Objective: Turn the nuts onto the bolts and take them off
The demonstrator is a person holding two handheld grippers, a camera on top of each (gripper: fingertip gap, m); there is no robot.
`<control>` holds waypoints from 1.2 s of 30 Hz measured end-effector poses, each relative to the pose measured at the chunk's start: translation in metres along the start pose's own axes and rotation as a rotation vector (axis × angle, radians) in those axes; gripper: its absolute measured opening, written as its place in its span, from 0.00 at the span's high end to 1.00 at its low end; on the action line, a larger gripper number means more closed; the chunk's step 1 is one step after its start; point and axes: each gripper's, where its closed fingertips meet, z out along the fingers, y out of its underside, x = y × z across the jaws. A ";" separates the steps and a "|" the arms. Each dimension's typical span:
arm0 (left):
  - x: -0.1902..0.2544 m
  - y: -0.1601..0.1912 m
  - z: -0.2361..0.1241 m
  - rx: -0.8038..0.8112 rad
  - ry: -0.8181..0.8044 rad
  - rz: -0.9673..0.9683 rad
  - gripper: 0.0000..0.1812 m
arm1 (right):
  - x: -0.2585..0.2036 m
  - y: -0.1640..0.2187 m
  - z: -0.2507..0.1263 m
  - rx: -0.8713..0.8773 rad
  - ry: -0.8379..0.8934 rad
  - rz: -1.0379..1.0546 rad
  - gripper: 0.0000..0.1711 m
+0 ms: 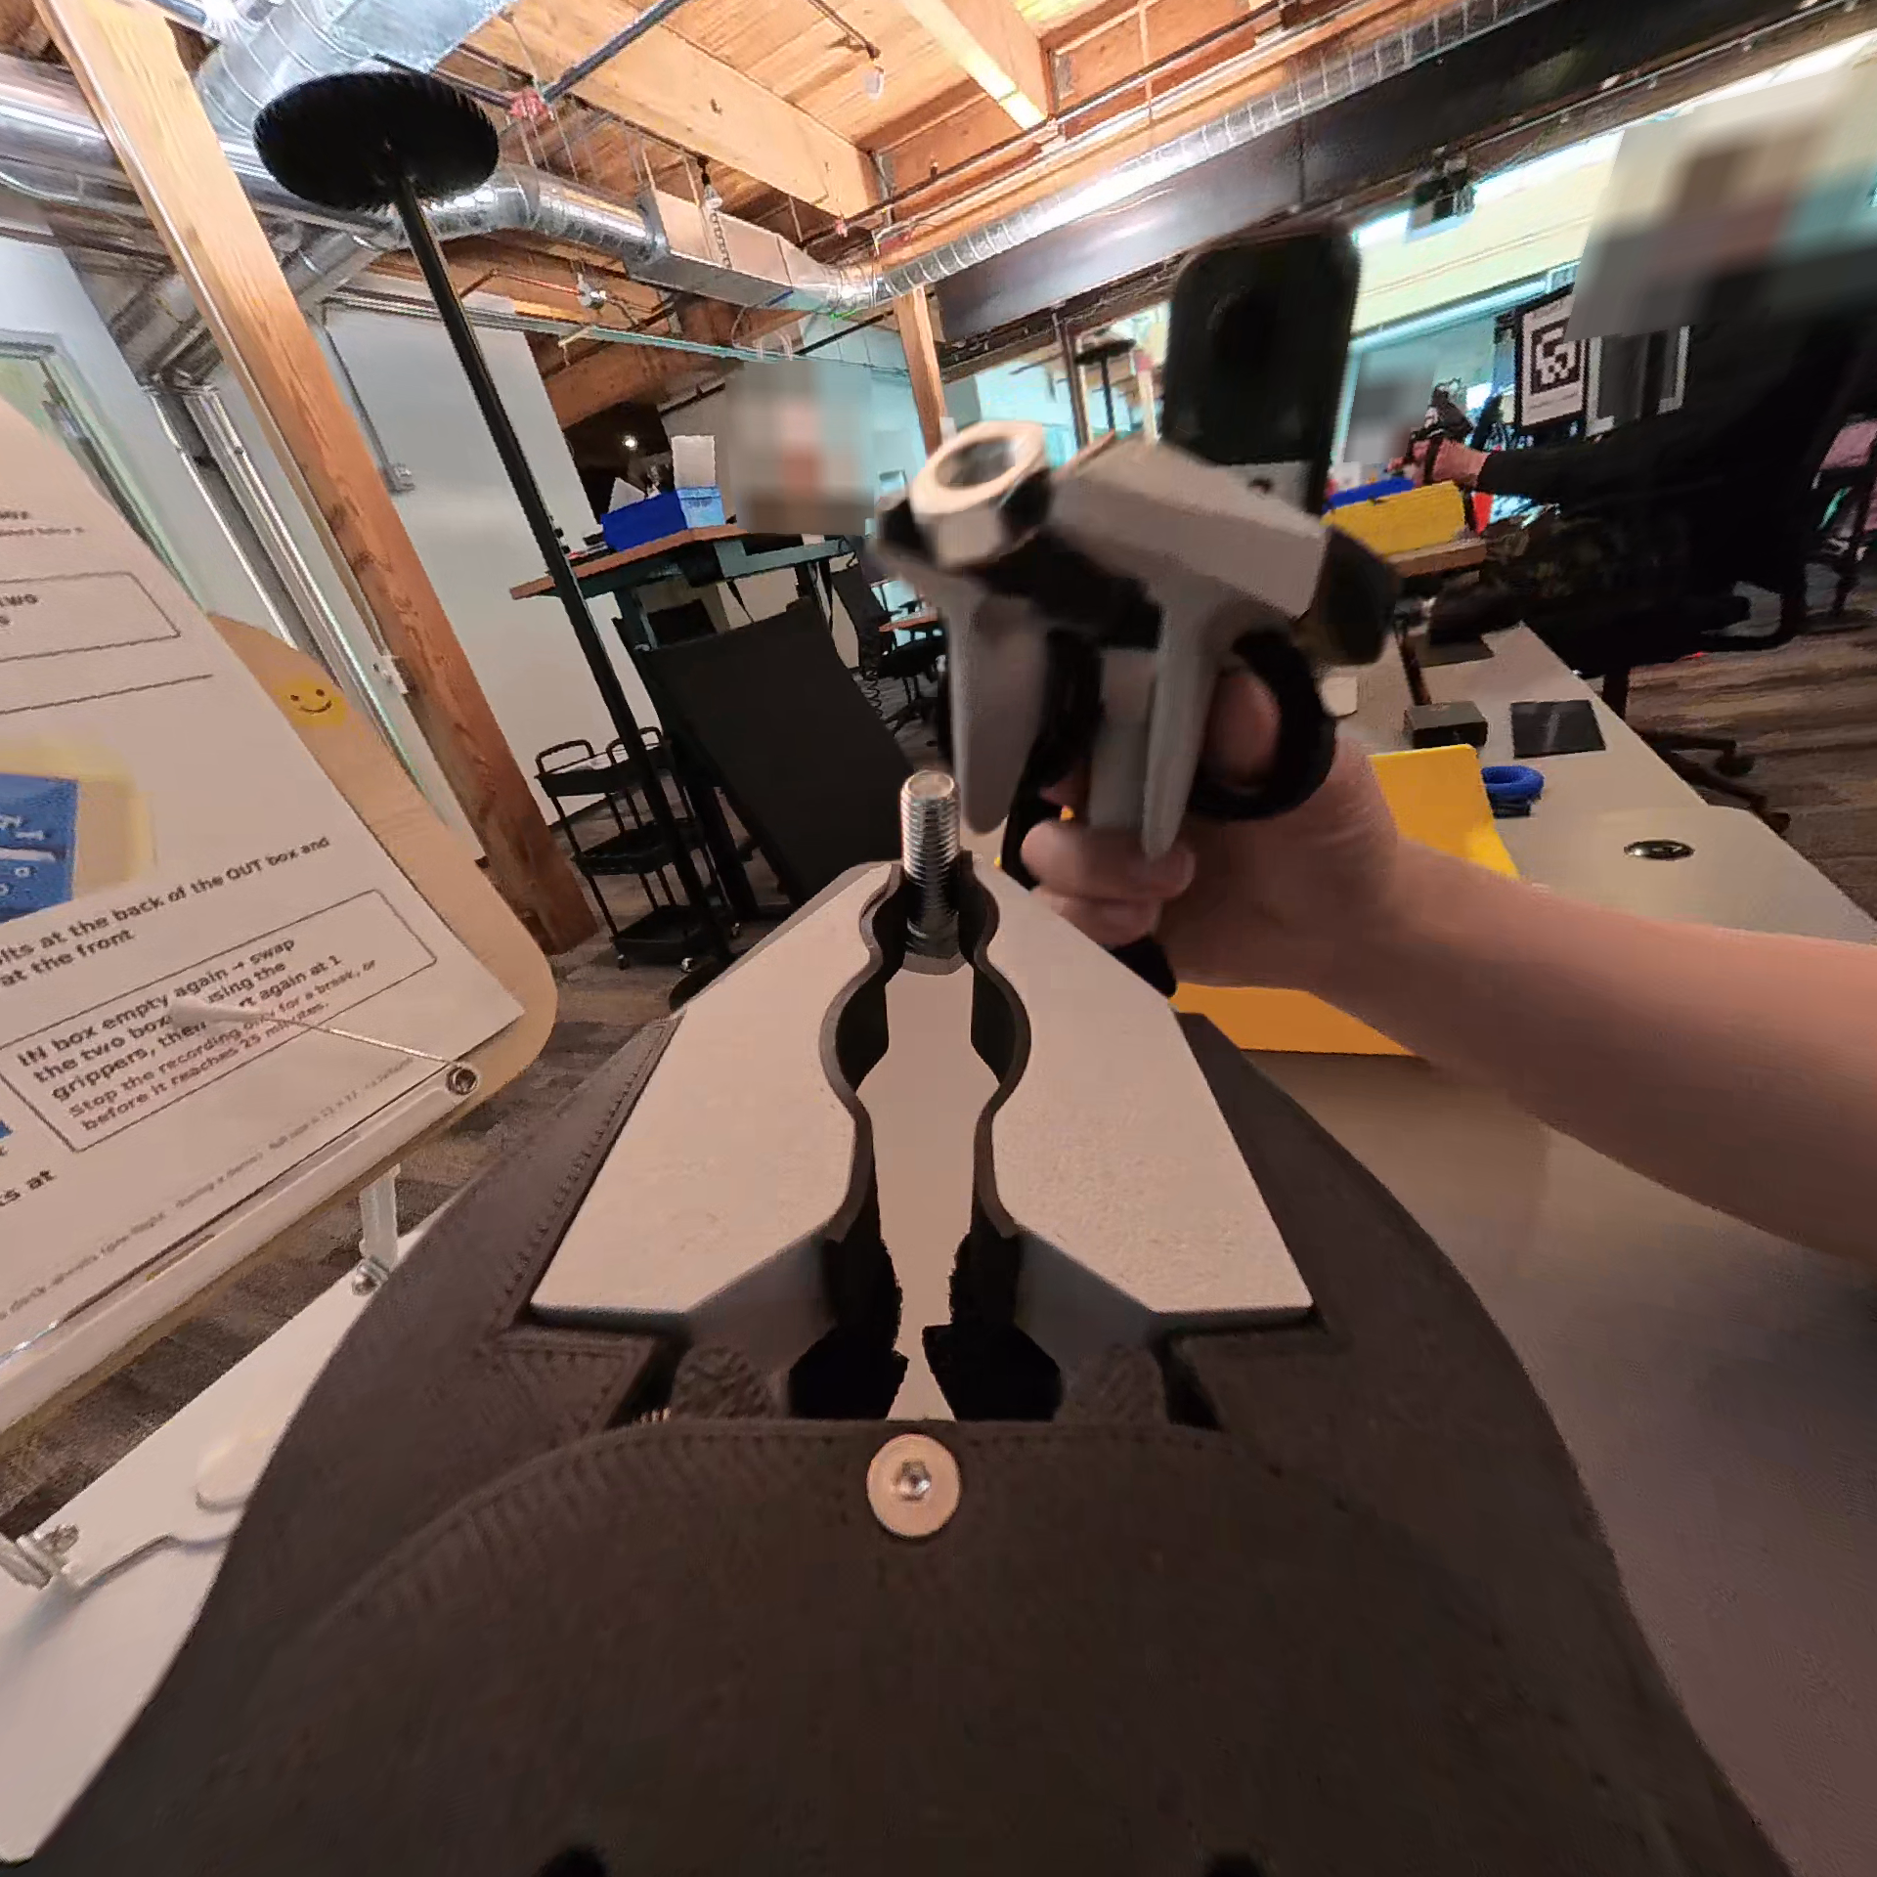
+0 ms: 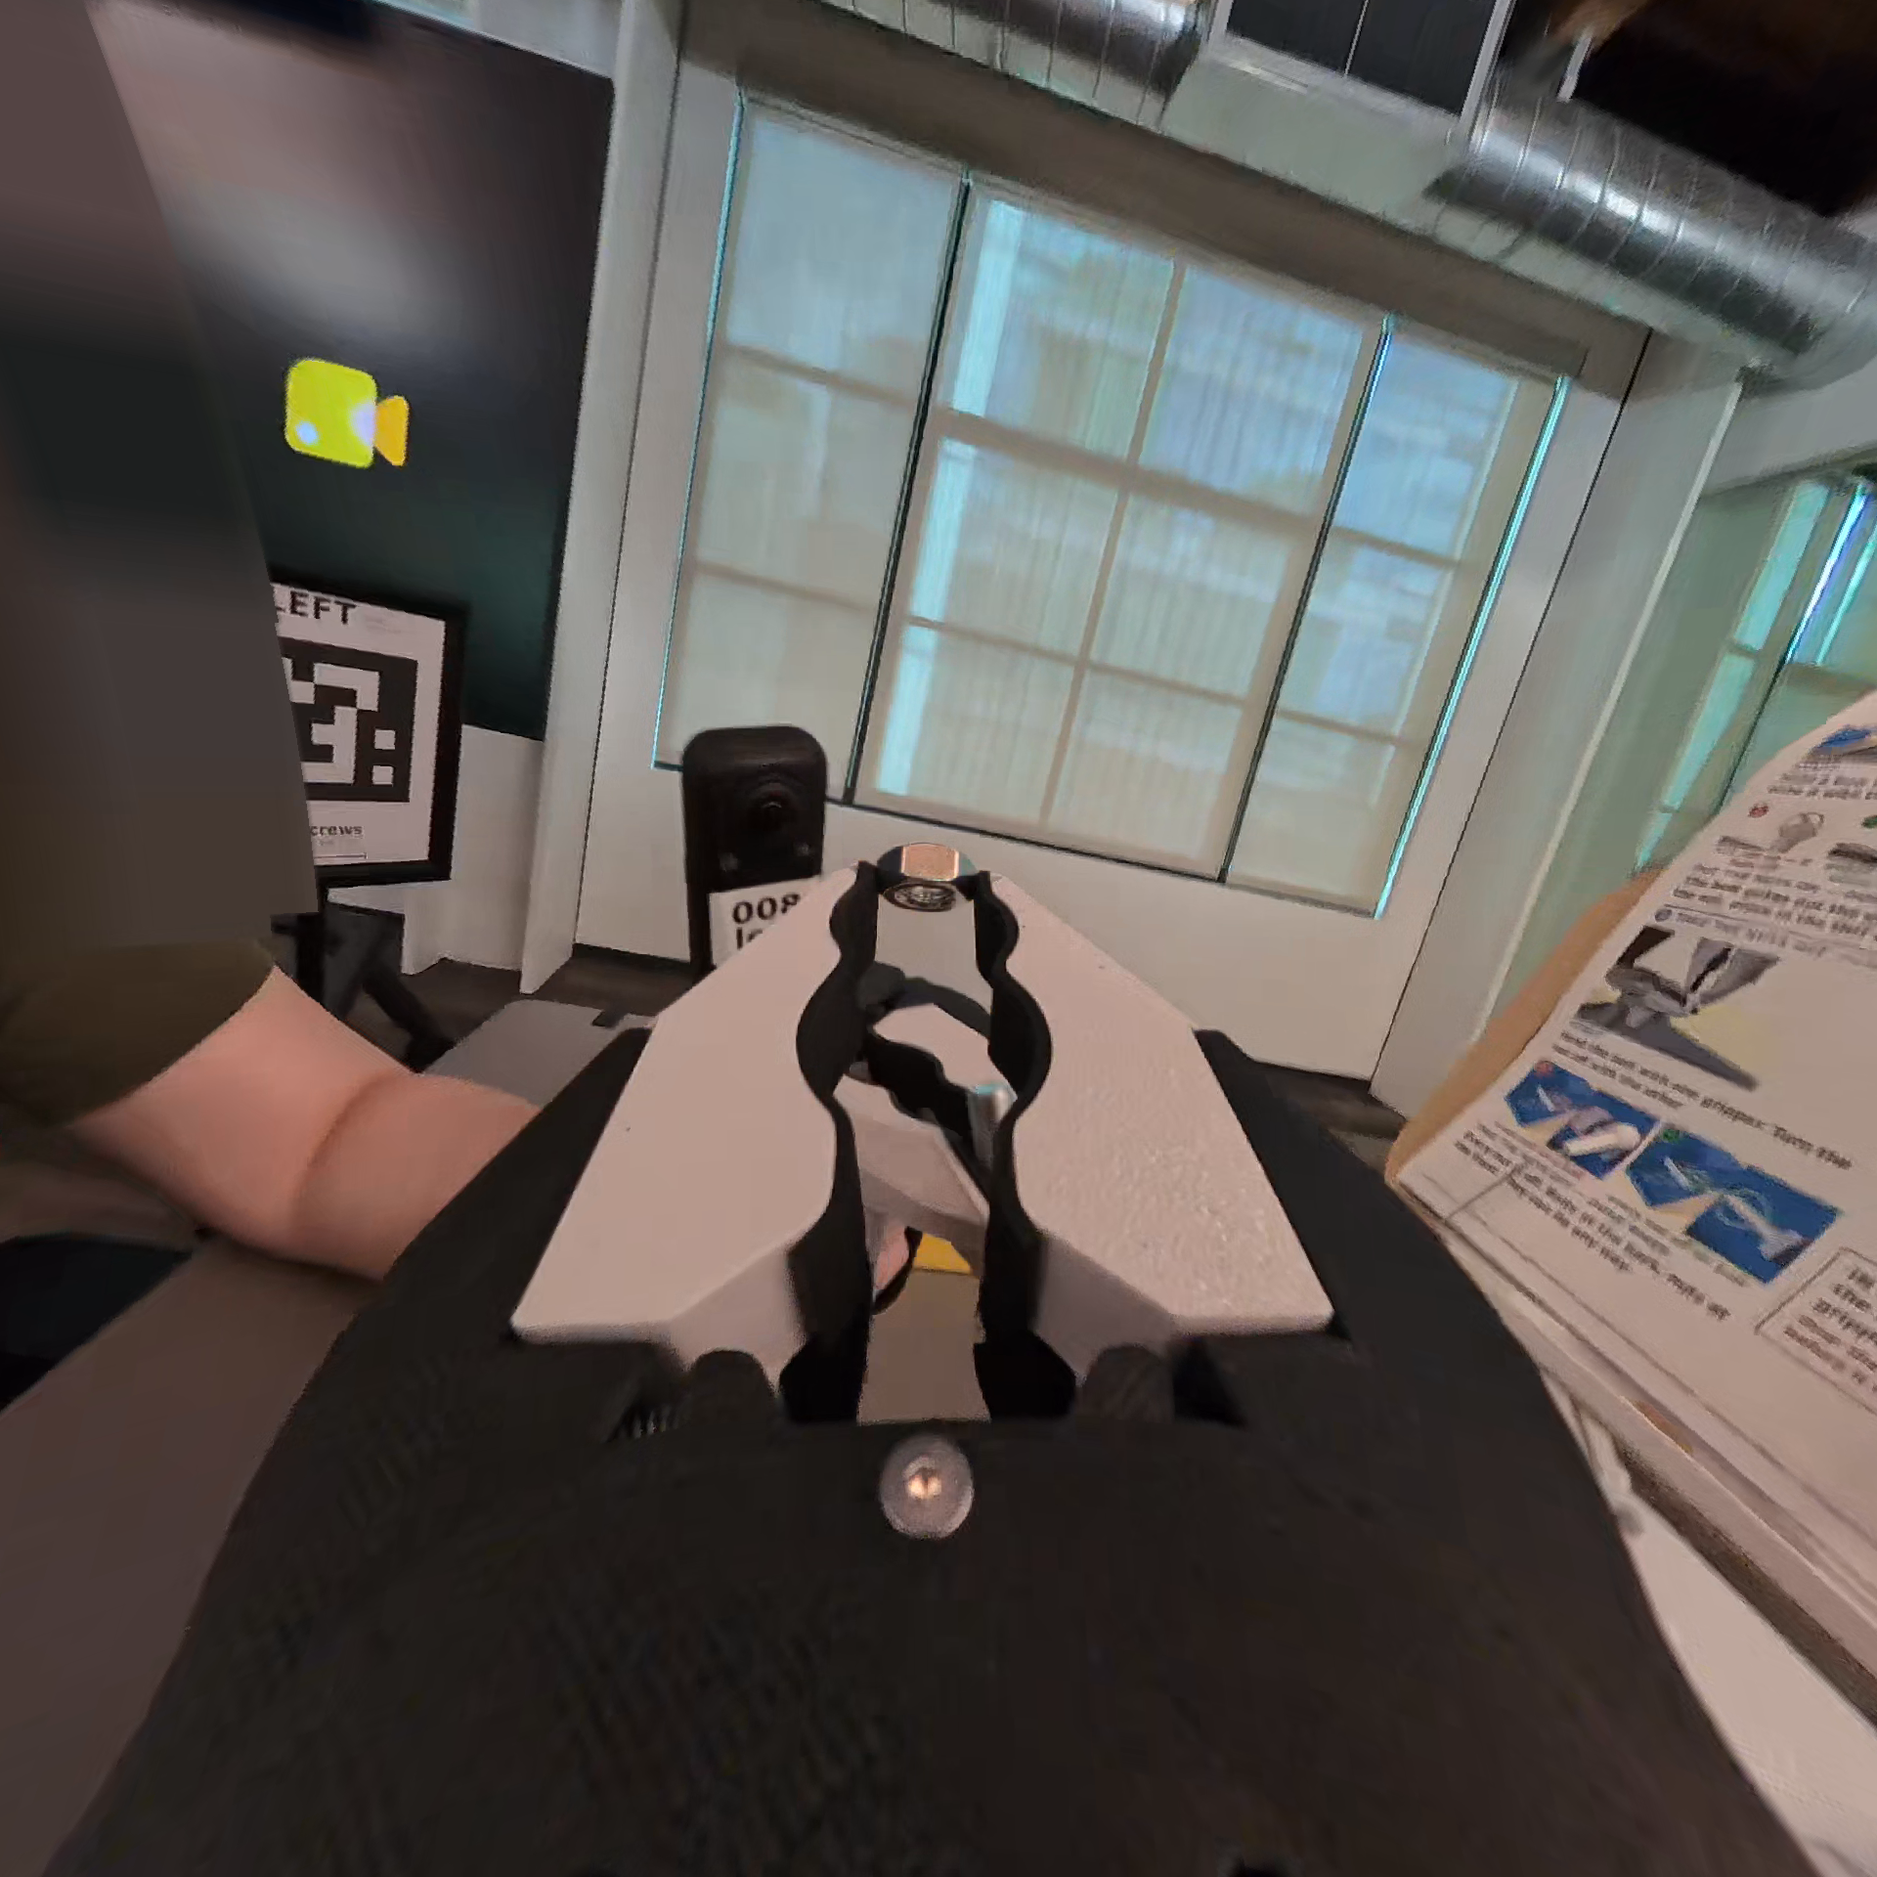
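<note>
Nut-wise: my right gripper [image 1: 975,528] clamps shiny steel hex nut [image 1: 980,488], off at 1 o'clock above threaded silver bolt [image 1: 929,874] pinched in left gripper [image 1: 929,914]. Threading on not started, I reckon.

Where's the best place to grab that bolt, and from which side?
By its hex head, from below, as the left gripper does now. The bolt stands upright with its head pinched between the fingertips, so the thread stays bare on top for the nut in the right gripper. Flat head faces give a hold that likely resists turning.
</note>
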 end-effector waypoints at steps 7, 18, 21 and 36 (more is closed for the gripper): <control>0.008 -0.006 0.002 0.029 0.029 -0.037 0.96 | 0.005 0.013 -0.005 0.016 -0.004 0.036 0.89; 0.012 -0.008 0.004 0.027 0.083 -0.119 0.96 | 0.003 0.013 -0.014 0.067 -0.073 0.094 0.90; 0.004 -0.002 -0.001 -0.061 0.073 -0.051 0.96 | 0.010 0.022 -0.019 -0.139 -0.001 -0.024 0.90; 0.000 0.080 -0.026 -0.755 0.089 0.516 0.96 | 0.012 0.104 -0.054 -1.221 0.135 -0.794 0.89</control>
